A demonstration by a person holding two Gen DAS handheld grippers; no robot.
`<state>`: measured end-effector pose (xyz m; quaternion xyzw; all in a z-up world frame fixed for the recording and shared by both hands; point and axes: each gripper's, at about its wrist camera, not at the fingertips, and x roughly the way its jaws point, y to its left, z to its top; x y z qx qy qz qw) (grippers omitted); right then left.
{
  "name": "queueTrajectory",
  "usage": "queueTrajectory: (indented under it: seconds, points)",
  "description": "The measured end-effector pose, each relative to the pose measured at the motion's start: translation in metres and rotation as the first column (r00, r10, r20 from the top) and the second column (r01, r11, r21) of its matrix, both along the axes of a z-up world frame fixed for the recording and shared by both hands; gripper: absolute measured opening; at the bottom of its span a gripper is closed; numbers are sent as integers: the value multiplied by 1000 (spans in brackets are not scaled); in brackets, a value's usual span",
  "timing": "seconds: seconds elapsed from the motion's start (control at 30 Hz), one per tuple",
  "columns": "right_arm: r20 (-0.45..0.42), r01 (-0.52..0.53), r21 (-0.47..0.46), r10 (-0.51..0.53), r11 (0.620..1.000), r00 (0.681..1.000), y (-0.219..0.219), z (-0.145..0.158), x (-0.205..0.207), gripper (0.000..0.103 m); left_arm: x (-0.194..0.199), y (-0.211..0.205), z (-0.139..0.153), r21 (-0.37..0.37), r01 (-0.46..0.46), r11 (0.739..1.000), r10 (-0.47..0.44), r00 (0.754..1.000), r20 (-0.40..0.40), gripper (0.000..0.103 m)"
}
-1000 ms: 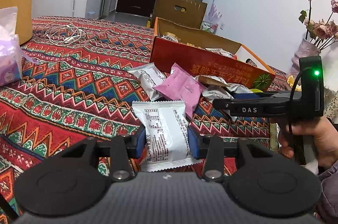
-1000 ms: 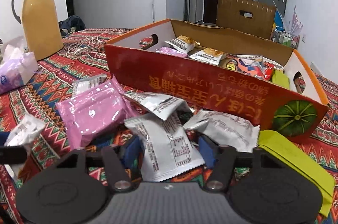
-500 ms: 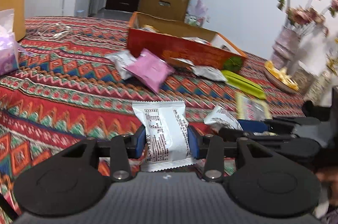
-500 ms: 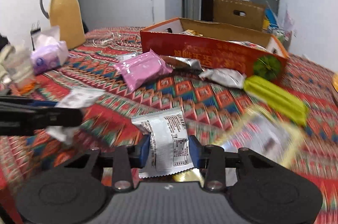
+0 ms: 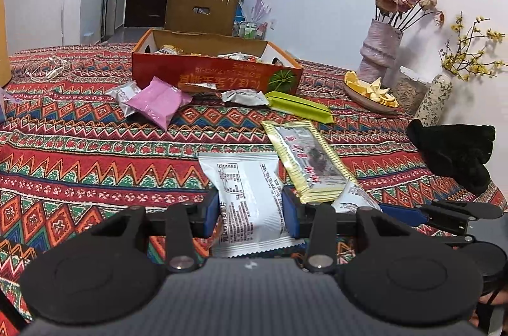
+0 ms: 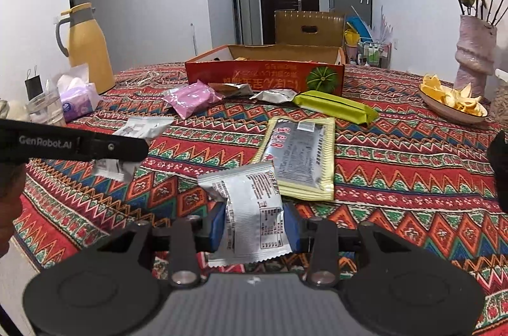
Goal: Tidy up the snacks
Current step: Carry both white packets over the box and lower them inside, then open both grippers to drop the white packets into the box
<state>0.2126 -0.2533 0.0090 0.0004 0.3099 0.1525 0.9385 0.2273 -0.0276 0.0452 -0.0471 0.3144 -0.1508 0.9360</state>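
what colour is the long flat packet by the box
Lime green, lying just in front of the red box; clearest in the right wrist view.

Silver packets: five. Pink pouch: one. Green bar: one.

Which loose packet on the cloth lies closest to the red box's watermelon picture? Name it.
The green packet, a long flat bar right under the watermelon corner of the red box; the pink packet lies further left.

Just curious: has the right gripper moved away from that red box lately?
Yes. The right gripper has backed away from the red box, which now looks smaller and farther.
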Motion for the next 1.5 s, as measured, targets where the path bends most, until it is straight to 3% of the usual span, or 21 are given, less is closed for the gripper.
queueTrajectory:
  seconds: [0.2, 0.37, 0.67, 0.8, 1.0, 1.13, 1.23, 1.4, 1.5]
  points:
    - [26, -12, 16, 12, 1000, 1000, -5, 7, 10, 38, 11, -2, 9, 16, -11, 1000, 11, 1000, 18, 41]
    - [91, -46, -2, 46, 999, 995, -6, 29, 40, 38, 45, -2, 41, 11, 24, 1000, -25, 996, 89, 41]
    - [240, -110, -80, 127, 991, 962, -2, 109, 158, 38, 163, 6, 114, -31, 68, 997, -62, 984, 165, 41]
    - [254, -131, -95, 151, 987, 955, 10, 137, 232, 38, 235, 7, 133, -23, 57, 998, -52, 984, 172, 41]
    - [144, -125, -56, 132, 991, 981, 26, 134, 360, 39, 344, 7, 122, -11, 40, 999, -39, 995, 90, 41]
    - [11, -99, -59, 100, 993, 995, 43, 103, 434, 39, 410, 8, 89, 26, 11, 1000, -11, 1000, 6, 41]
    - [-139, -59, 6, 60, 998, 989, 50, 68, 487, 39, 455, 13, 52, 43, -13, 999, 17, 995, -96, 41]
    - [-268, 32, 72, -11, 997, 963, 60, 22, 535, 40, 496, 22, 8, 45, -68, 997, 76, 978, -195, 41]
    - [-305, 83, 115, -45, 990, 951, 62, 7, 543, 42, 503, 26, -1, 34, -102, 994, 107, 972, -209, 43]
